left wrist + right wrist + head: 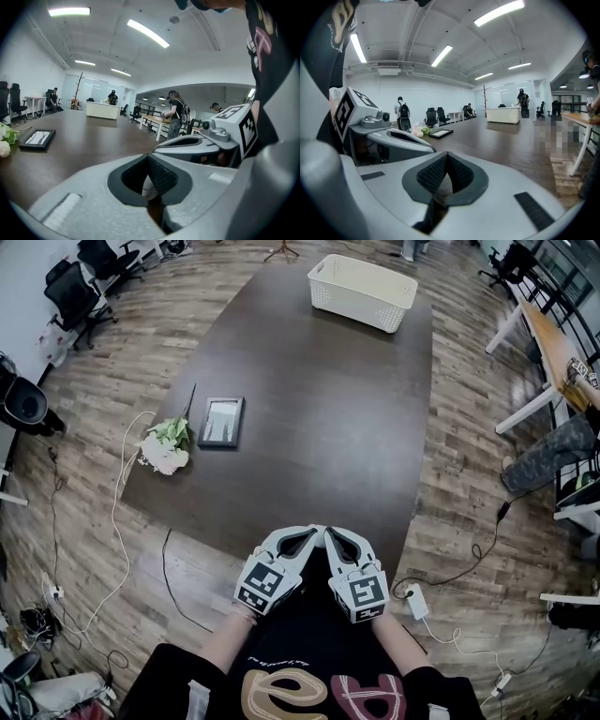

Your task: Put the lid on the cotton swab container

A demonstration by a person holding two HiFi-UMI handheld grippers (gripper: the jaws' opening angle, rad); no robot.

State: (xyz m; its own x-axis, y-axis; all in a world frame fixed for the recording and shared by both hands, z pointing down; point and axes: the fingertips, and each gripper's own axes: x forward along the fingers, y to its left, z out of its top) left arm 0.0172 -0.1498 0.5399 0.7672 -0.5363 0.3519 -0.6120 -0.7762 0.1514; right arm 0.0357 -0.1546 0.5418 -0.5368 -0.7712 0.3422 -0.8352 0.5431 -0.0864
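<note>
No cotton swab container or lid shows in any view. My left gripper (310, 533) and right gripper (333, 533) are side by side in front of the person's body, over the near edge of the dark table (319, 409), tips almost touching. In the left gripper view the left gripper (149, 158) has its jaws pressed together with nothing between them, and the right gripper's body (206, 140) lies beside it. The right gripper view shows the right gripper (446, 155) shut and empty too, with the left gripper's body (393, 138) next to it.
A white slatted basket (362, 291) stands at the table's far end. A dark picture frame (221, 421) and a bunch of white flowers (167, 445) lie near the left edge. Cables (117, 521) trail on the wooden floor. Office chairs (75, 292) stand far left.
</note>
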